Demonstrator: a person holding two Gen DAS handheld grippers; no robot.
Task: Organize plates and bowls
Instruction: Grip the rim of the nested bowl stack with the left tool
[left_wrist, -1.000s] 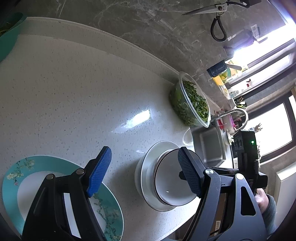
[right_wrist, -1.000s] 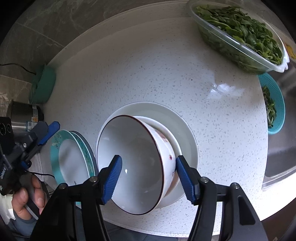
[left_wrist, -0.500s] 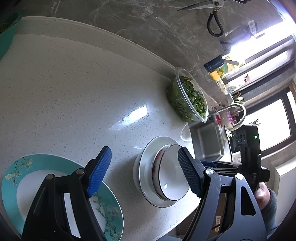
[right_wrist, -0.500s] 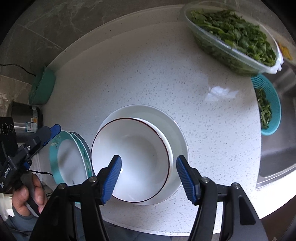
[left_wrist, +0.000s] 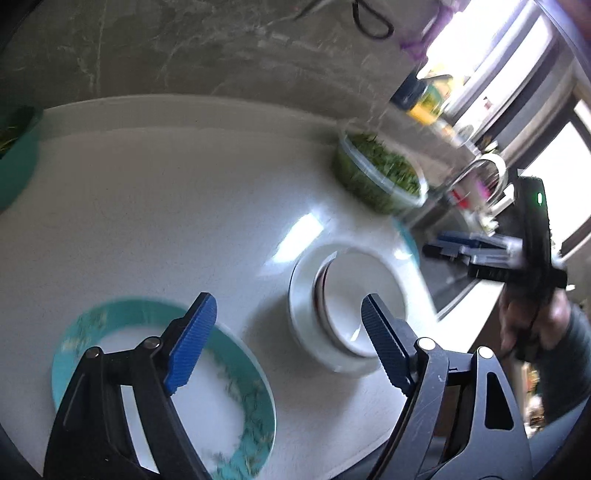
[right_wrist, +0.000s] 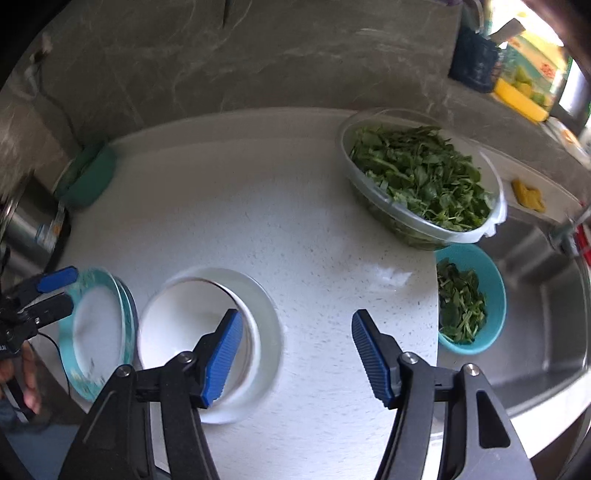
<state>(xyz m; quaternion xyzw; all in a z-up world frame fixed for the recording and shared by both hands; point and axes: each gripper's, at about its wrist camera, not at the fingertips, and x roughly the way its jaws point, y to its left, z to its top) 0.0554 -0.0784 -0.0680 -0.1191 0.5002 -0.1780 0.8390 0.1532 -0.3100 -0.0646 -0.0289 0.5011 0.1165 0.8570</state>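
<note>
A white bowl with a dark rim (left_wrist: 347, 306) sits on a white plate (left_wrist: 301, 314) on the white counter; both show in the right wrist view, bowl (right_wrist: 184, 325) on plate (right_wrist: 266, 321). A teal-rimmed plate (left_wrist: 243, 402) lies to their left, also in the right wrist view (right_wrist: 96, 332). My left gripper (left_wrist: 284, 343) is open and empty above the counter between the teal plate and the bowl. My right gripper (right_wrist: 295, 354) is open and empty, just right of the bowl, and appears in the left wrist view (left_wrist: 472, 251).
A clear bowl of green leaves (right_wrist: 421, 184) stands at the back right. A teal colander with leaves (right_wrist: 469, 299) sits in the steel sink (right_wrist: 546, 314). A teal object (right_wrist: 88, 177) and a metal appliance (right_wrist: 26, 225) stand at the far left.
The right gripper set the tilted bowl flat on the white plate, let it go and drew back to the right. The left gripper lifted and shifted; its view is blurred.
</note>
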